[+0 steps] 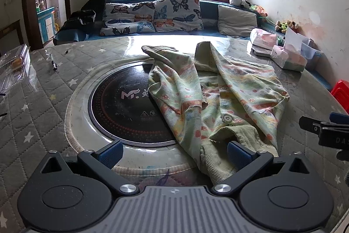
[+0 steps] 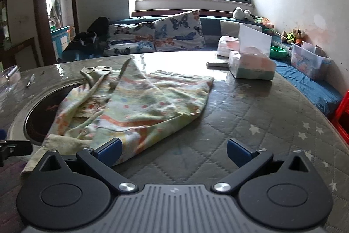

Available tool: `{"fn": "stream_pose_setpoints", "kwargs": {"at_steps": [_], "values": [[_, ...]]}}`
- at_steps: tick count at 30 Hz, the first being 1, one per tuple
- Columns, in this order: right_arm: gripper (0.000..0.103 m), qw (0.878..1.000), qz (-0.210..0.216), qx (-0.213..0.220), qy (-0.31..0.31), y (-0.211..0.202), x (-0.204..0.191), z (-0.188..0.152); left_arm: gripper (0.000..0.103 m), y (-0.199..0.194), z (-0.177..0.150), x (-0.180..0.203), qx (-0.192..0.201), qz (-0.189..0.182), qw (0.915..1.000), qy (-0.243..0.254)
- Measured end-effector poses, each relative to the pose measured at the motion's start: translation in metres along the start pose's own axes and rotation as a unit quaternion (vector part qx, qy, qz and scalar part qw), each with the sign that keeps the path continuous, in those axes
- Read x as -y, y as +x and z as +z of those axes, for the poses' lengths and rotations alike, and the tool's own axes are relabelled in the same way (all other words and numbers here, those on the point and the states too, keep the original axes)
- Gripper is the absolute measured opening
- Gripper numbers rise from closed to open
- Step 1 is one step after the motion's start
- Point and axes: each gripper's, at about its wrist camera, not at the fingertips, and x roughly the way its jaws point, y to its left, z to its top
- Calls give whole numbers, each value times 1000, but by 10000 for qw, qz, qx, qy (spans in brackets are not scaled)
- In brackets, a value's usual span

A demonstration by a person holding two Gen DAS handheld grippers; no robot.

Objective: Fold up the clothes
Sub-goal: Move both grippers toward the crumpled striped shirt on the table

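Observation:
A small pale green garment [image 1: 218, 93] with orange and yellow print and snap buttons lies crumpled on the quilted table, partly over a black round cooktop [image 1: 124, 102]. It also shows in the right wrist view [image 2: 135, 106]. My left gripper [image 1: 174, 153] is open and empty, its right finger pad [image 1: 237, 155] at the garment's ribbed near hem. My right gripper [image 2: 173, 151] is open and empty, its left finger pad [image 2: 110, 151] at the garment's near edge. The right gripper's tip shows at the right edge of the left wrist view [image 1: 325, 128].
Tissue packs [image 2: 250, 64] and a clear storage box [image 2: 309, 60] sit at the far right. A pen [image 1: 53, 62] and a clear plastic container [image 1: 15, 64] lie at the left. A sofa with butterfly cushions [image 1: 152, 14] is behind the table. A red stool [image 2: 343, 119] stands at right.

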Motion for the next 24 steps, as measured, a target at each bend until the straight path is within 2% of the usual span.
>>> {"fn": "stream_pose_setpoints", "kwargs": {"at_steps": [24], "values": [[103,9994,237,-193,-142,-18,-16,-10,103,-14,-7,-3,-21,10,10000,-59]]}}
